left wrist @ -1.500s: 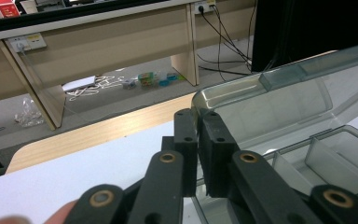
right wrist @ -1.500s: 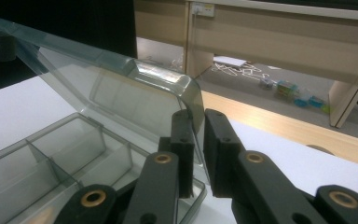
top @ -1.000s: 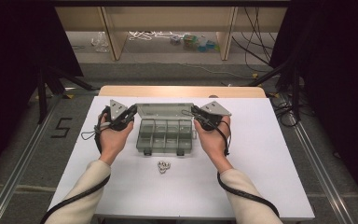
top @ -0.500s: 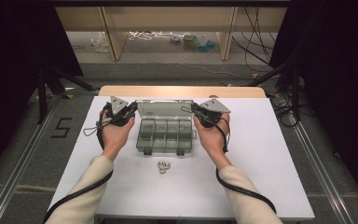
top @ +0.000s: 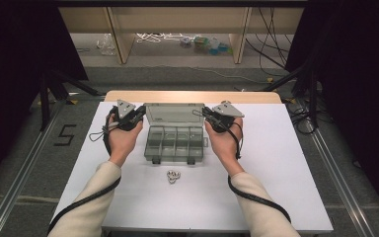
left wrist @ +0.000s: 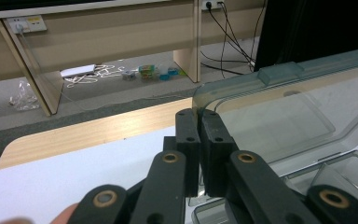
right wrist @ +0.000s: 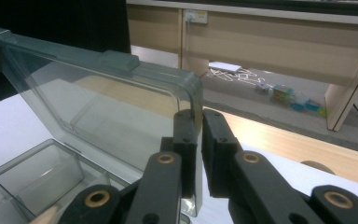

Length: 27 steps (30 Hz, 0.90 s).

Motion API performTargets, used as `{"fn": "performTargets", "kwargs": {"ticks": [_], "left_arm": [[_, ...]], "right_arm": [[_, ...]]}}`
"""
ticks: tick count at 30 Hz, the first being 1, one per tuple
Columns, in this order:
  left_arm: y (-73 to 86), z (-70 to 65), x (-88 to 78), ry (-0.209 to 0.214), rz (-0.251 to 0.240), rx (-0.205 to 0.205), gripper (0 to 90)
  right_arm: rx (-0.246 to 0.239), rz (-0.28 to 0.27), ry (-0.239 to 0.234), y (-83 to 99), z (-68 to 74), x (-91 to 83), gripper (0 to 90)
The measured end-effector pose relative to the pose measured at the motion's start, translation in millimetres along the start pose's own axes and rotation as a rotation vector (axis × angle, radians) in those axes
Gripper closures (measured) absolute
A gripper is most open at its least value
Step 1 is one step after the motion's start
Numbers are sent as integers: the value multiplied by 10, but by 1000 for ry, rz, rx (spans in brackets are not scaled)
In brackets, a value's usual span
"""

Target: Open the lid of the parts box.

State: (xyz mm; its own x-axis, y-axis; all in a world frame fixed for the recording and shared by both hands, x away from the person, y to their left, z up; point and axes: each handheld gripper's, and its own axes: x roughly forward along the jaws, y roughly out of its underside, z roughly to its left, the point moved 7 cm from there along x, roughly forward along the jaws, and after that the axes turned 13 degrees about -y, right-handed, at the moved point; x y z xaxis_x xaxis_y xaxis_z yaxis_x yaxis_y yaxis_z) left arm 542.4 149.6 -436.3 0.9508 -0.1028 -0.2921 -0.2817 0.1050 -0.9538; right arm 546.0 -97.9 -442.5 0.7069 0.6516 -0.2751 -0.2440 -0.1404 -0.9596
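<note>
A clear grey compartment box (top: pixel 173 157) sits mid-table with its lid (top: pixel 172 113) standing open at the back. My left gripper (top: pixel 141 112) is at the lid's left edge and my right gripper (top: pixel 203 114) at its right edge. In the left gripper view the jaws (left wrist: pixel 199 122) are pressed together on the lid's corner, with the lid (left wrist: pixel 284 107) stretching away to the right. In the right gripper view the lid's (right wrist: pixel 98 102) edge runs down between the shut jaws (right wrist: pixel 199 122). The compartments (right wrist: pixel 28 172) look empty.
A small heap of metal pieces (top: pixel 172 176) lies on the white table cover (top: pixel 276 163) in front of the box. Beyond the table's wooden far edge (top: pixel 192 96) a low shelf (top: pixel 177 19) stands over clutter and cables on the floor.
</note>
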Motion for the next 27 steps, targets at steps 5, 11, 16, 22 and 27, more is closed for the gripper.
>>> {"fn": "performTargets", "kwargs": {"ticks": [5,11,16,22,27], "left_arm": [[-8,3,21,-4,1,-10,871],[-12,6,41,-4,-2,-18,869],[-16,1,59,-5,-5,-27,868],[-24,5,82,-9,-3,-27,867],[-18,4,97,-7,-2,-24,865]], "right_arm": [[8,4,3,-3,-15,9,850],[0,-4,12,-15,-39,26,851],[-4,-4,19,-13,-55,36,851],[-4,-10,25,-19,-65,52,852],[-4,-12,28,-23,-77,66,852]]}}
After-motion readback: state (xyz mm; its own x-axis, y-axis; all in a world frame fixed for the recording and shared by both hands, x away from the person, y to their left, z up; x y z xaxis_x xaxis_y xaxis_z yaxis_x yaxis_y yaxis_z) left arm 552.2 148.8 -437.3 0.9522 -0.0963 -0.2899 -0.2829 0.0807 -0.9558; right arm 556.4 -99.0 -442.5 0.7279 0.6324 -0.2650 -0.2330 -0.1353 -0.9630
